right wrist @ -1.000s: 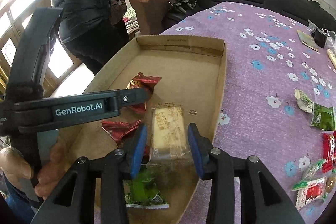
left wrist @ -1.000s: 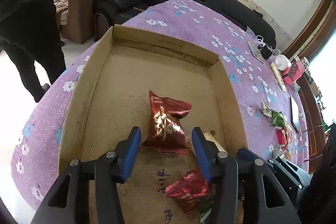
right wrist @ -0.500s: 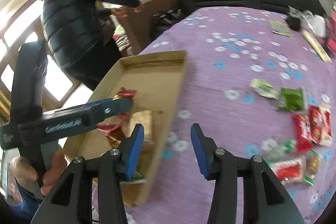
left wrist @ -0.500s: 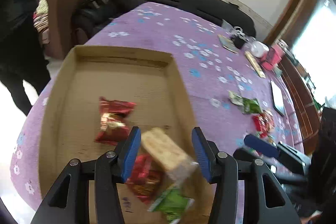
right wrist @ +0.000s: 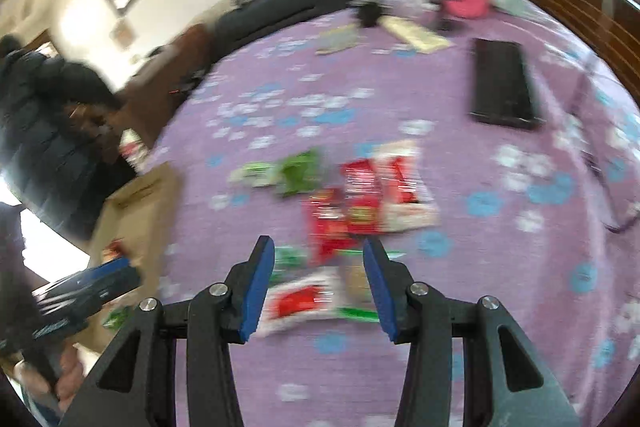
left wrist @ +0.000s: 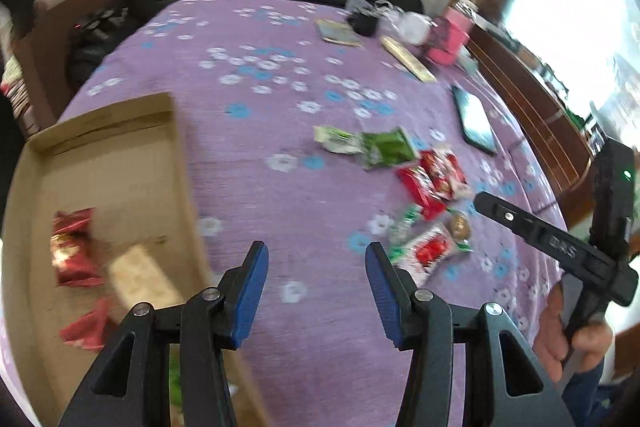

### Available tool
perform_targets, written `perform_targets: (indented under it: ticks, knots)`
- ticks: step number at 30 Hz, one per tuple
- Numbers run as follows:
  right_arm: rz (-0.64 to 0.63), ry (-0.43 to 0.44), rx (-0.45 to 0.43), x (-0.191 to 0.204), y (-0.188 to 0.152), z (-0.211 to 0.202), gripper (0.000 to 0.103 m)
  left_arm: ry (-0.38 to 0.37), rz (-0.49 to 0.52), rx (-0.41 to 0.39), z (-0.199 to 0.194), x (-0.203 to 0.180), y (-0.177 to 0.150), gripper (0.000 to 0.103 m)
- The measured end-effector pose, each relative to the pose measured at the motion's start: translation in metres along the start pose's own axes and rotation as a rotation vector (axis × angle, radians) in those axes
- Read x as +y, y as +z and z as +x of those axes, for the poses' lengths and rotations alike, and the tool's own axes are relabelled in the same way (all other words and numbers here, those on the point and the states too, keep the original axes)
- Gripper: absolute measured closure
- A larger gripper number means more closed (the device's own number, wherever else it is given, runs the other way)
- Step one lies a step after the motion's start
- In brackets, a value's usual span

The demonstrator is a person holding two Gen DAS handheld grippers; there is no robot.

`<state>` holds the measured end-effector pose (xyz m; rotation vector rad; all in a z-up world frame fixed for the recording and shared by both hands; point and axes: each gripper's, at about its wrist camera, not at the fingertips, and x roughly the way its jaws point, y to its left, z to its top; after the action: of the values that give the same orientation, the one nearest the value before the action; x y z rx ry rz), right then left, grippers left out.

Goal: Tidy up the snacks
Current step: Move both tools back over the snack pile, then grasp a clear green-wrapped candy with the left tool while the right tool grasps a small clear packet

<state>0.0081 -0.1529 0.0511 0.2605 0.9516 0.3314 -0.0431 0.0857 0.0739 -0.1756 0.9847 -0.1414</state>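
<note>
**Both tools empty, loose packets ahead**

Far to the left of the left hand-held gripper [left wrist: 316, 291] sits the cardboard box [left wrist: 182, 163], already holding a red foil packet [left wrist: 72, 251], a pale wrapped biscuit bar [left wrist: 140, 279] and another red wrapper [left wrist: 90, 323]. This gripper's blue pads are spread wide with nothing between them, and it hovers over bare purple cloth on the counter [left wrist: 260, 155], just right of the box wall.

Ahead and to its right lies the unsorted pile: a green packet [left wrist: 384, 147], red packets [left wrist: 432, 175], and nearest its right pad a red-and-white packet [left wrist: 430, 251].

The right hand-held gripper [right wrist: 318, 287] is likewise spread wide and holds nothing. The red-and-white packet [right wrist: 304, 299] lies directly between and below its pads; motion blur makes it hard to tell whether the pads touch it, though they appear clear. The red packets [right wrist: 360, 195] sit just beyond, the green packet [right wrist: 296, 175] ahead-left, and a dark phone [right wrist: 502, 83] well apart ahead-right.

These snacks are probably light, with soft, crinkly film that is slippery and flexes under pressure; their contents may crush. The best hold is likely across the packet's middle, with a gentle squeeze, not at a sealed end that could slide free.
</note>
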Motion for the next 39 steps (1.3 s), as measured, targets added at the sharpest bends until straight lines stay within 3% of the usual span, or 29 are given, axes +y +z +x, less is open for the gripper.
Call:
perform_targets:
  ticks: [4, 12, 19, 22, 28, 31, 39]
  knots:
    - [0.037, -0.017, 0.049, -0.017, -0.002, 0.012, 0.058, -0.01, 0.037, 0.023, 0.015, -0.021, 0.004, 0.05]
    - [-0.027, -0.053, 0.078, -0.011, -0.008, 0.029, 0.064, -0.026, 0.064, 0.07, 0.044, -0.037, 0.012, 0.05]
    - [-0.178, -0.156, 0.014, 0.008, -0.015, 0.029, 0.084, -0.056, 0.116, 0.117, 0.066, -0.056, 0.011, 0.05]
    - [-0.171, -0.181, -0.012, 0.005, -0.015, 0.027, 0.084, -0.056, 0.145, 0.134, 0.075, -0.064, 0.009, 0.05]
    - [-0.151, -0.147, -0.009, 0.001, -0.012, 0.028, 0.084, -0.005, 0.158, 0.12, 0.09, -0.067, 0.009, 0.065]
    - [-0.146, -0.138, -0.006, 0.001, -0.012, 0.029, 0.084, 0.026, 0.147, 0.09, 0.091, -0.064, 0.009, 0.082]
    - [-0.162, -0.141, 0.008, 0.002, -0.014, 0.028, 0.083, 0.058, 0.15, 0.048, 0.082, -0.061, -0.005, 0.084]
